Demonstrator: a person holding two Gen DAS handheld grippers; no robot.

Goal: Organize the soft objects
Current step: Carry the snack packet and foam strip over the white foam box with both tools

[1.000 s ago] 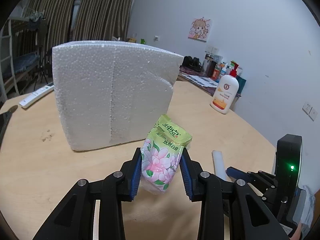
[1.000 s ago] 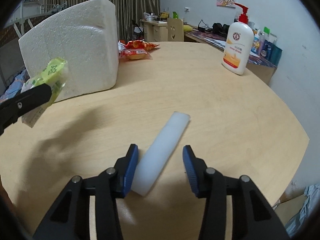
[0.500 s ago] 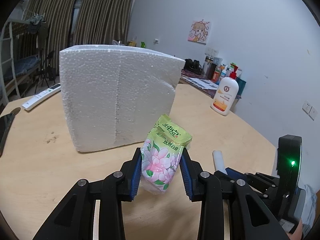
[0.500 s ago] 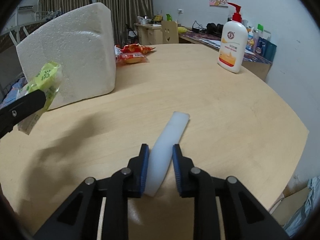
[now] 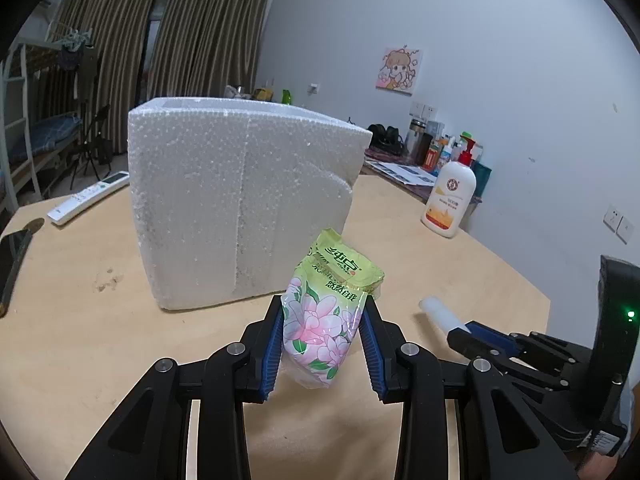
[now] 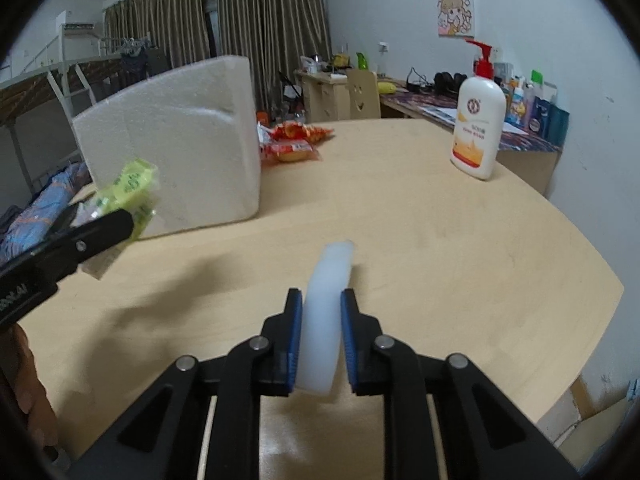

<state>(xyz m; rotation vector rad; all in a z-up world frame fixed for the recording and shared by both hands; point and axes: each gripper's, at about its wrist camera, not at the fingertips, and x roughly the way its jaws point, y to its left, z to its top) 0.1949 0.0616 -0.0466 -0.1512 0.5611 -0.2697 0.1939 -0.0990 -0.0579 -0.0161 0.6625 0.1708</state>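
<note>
My left gripper (image 5: 322,338) is shut on a green and pink flowered tissue pack (image 5: 326,312) and holds it above the round wooden table (image 5: 80,340), in front of a big white foam box (image 5: 240,204). My right gripper (image 6: 320,342) is shut on a white foam strip (image 6: 326,312), lifted off the table and pointing away. The right gripper with the strip's end (image 5: 436,310) also shows low right in the left wrist view. The left gripper with the pack (image 6: 128,188) shows at left in the right wrist view.
A white lotion pump bottle (image 6: 478,128) stands at the table's far right. Red snack packets (image 6: 292,144) lie behind the foam box (image 6: 180,148). A remote (image 5: 88,198) and a dark phone (image 5: 12,264) lie at far left. A cluttered desk (image 6: 440,92) stands by the wall.
My right gripper closed on the foam strip and lifted it off the table. My left gripper rose a little with the tissue pack still held.
</note>
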